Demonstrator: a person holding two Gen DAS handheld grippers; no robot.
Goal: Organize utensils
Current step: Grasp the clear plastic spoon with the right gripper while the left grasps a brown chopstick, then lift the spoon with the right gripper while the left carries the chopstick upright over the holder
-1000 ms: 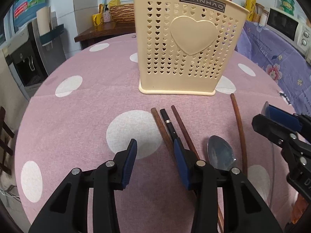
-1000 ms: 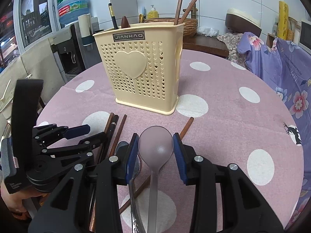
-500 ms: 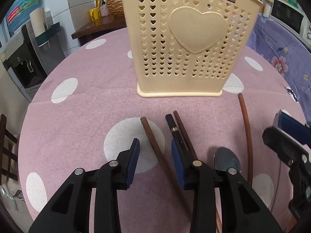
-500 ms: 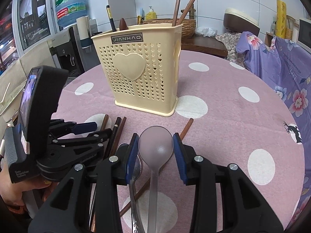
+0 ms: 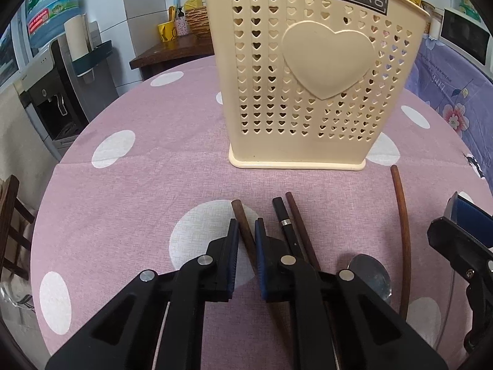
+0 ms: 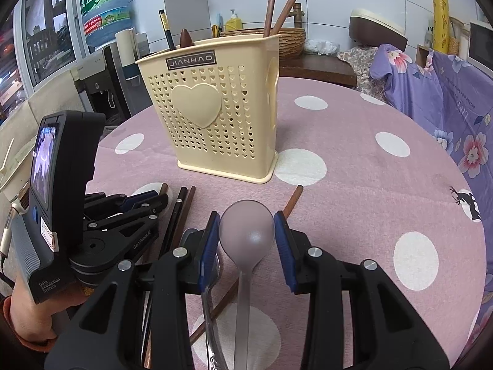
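A cream utensil holder (image 5: 311,71) with a heart stands on the pink dotted tablecloth; it also shows in the right wrist view (image 6: 215,117), with chopsticks sticking out. My left gripper (image 5: 246,237) is shut on a brown chopstick (image 5: 243,231) that lies on the cloth. Beside it lie a black chopstick (image 5: 285,225), another brown chopstick (image 5: 300,228), a metal spoon (image 5: 369,274) and a long brown chopstick (image 5: 403,231). My right gripper (image 6: 246,231) stands around a translucent spoon (image 6: 246,231); its pads sit beside the bowl with small gaps.
The round table (image 6: 385,169) has a purple flowered cloth (image 6: 446,98) at its right. A water dispenser (image 5: 52,71) and a wooden side table (image 5: 172,52) with a wicker basket stand behind. The left gripper body (image 6: 61,209) sits left of the right gripper.
My left gripper moved forward and left, then closed on the leftmost brown chopstick. My right gripper stayed around the translucent spoon.
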